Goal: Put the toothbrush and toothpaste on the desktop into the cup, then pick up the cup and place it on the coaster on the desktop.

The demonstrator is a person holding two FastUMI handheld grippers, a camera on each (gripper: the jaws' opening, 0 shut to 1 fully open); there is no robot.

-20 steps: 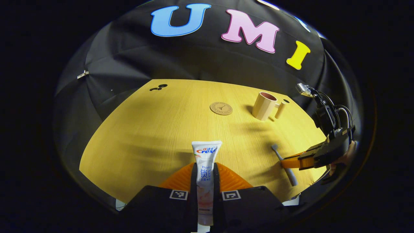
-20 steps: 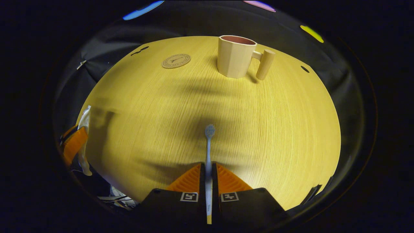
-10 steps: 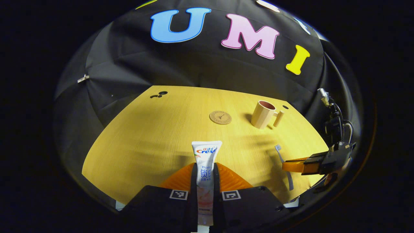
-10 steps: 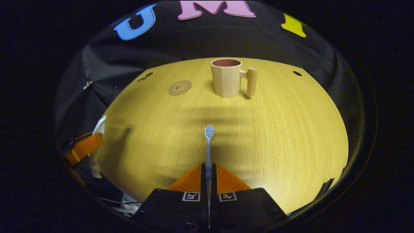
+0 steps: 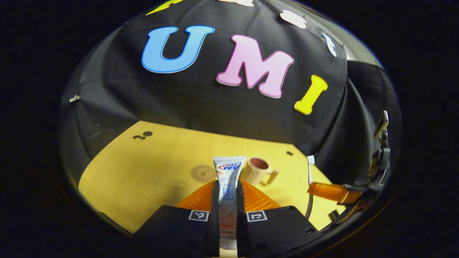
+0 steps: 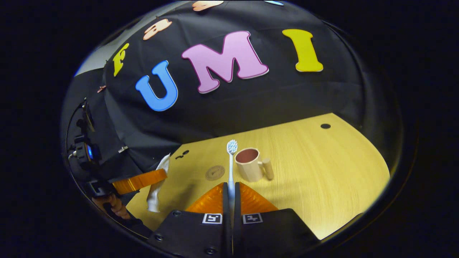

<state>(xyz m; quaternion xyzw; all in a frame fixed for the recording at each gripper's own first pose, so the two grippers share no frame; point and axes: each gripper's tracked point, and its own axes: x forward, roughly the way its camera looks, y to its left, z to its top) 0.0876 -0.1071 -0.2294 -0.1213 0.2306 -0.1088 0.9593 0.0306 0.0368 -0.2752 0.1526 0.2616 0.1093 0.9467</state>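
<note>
Both pickups look done: left tongs [image 5: 227, 193] are clamped on the white toothpaste tube [image 5: 228, 179], right tongs [image 6: 231, 195] on the slim pale-blue toothbrush [image 6: 231, 161]. Beige handled cup [image 6: 248, 165] sits empty on the yellow wooden worktop [image 6: 315, 168] beside the round cork coaster [image 6: 215, 172]; drops and cup move remain.

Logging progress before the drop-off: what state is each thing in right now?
toothpaste: clamped in the left gripper, off the desktop.
toothbrush: clamped in the right gripper, bristles forward.
cup: upright, empty, on the desktop.
coaster: flat, bare, beside the cup.
</note>
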